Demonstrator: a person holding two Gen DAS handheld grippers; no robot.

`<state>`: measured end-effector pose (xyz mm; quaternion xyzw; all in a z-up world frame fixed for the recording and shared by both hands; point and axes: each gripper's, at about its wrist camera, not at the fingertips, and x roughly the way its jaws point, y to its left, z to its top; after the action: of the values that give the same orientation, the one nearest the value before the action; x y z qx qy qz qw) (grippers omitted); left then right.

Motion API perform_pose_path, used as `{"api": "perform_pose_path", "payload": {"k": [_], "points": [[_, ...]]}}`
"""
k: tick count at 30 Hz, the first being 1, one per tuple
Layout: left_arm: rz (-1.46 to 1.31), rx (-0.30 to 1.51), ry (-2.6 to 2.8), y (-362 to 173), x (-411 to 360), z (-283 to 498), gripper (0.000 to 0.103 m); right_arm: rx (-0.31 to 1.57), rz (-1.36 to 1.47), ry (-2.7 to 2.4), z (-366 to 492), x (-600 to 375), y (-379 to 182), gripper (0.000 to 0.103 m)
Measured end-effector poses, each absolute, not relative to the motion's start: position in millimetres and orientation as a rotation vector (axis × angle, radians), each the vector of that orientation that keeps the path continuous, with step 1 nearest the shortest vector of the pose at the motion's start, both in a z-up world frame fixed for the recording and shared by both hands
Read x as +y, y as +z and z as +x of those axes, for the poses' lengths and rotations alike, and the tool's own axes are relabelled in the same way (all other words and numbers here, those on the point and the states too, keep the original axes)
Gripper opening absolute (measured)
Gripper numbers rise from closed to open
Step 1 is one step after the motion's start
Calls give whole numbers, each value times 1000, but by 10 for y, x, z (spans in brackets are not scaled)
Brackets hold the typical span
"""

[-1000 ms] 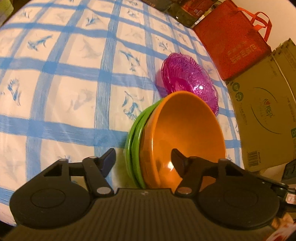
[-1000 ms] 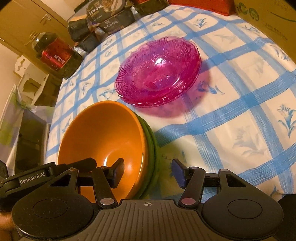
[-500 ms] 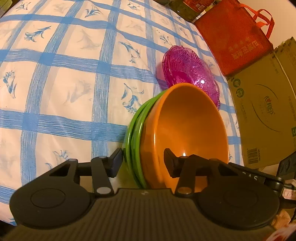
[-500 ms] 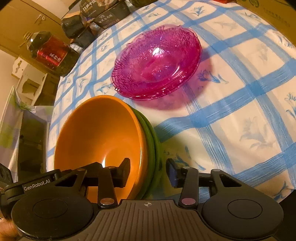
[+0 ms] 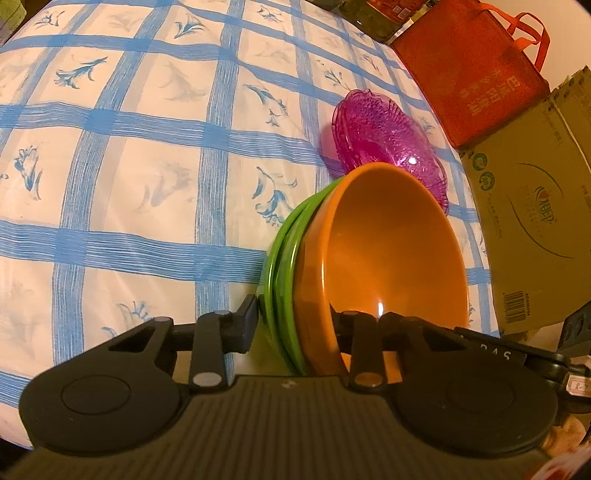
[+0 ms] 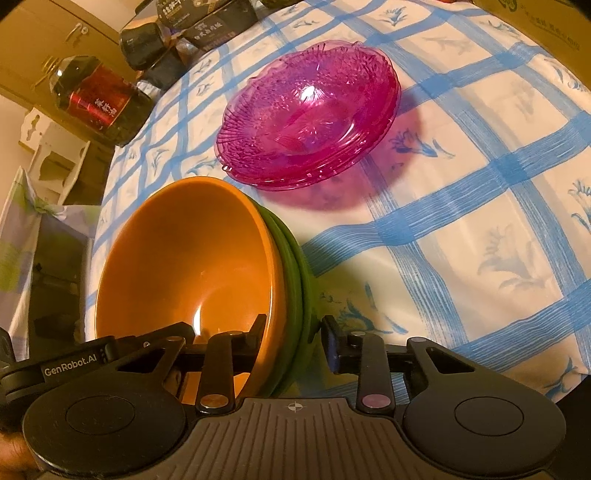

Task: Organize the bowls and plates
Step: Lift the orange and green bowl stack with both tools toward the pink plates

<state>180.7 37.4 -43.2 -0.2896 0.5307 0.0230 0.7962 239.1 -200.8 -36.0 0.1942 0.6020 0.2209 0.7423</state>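
An orange bowl [image 5: 399, 251] sits nested in green bowls [image 5: 280, 258] on the blue-checked tablecloth [image 5: 129, 166]. My left gripper [image 5: 293, 317] straddles the near rim of this stack. Its jaws are closing, one pad against the green rim and the other inside the orange bowl. From the opposite side my right gripper [image 6: 293, 332] straddles the orange bowl [image 6: 184, 258] and green bowls [image 6: 295, 266]. Its jaws are closing too: the inner finger touches the orange wall and the outer pad stands a sliver off the green rim. A stack of pink glass plates [image 6: 310, 118] lies just beyond.
A red bag [image 5: 472, 62] and a cardboard box [image 5: 535, 221] stand past the table's right edge in the left wrist view. Dark boxes [image 6: 207, 18] and a red-labelled jar [image 6: 92, 96] crowd the far corner. The bowls sit near the table's edge.
Both grippers' jaws have narrowed around the bowl stack's rim, from wide apart to close against it. The hands, bowls and plates have kept their places.
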Motion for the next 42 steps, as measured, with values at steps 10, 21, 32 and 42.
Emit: {"api": "perform_pose_path", "payload": {"k": [10,21,32,42], "points": [[-573,1140,62,-423,337,1800,25,1303,412,486,2365,-2001,-348,31],[-546,1138,61,-386,296,1786,24,1300,424,475,2311,-2032,-322,30],[-511,1130,33,-263,174,1743,23,1273,444,454,2206,-2164,-209,30],[-522,1129,-9,-99,-27,1737,23,1244,428,430,2151,-2386,16,30]]}}
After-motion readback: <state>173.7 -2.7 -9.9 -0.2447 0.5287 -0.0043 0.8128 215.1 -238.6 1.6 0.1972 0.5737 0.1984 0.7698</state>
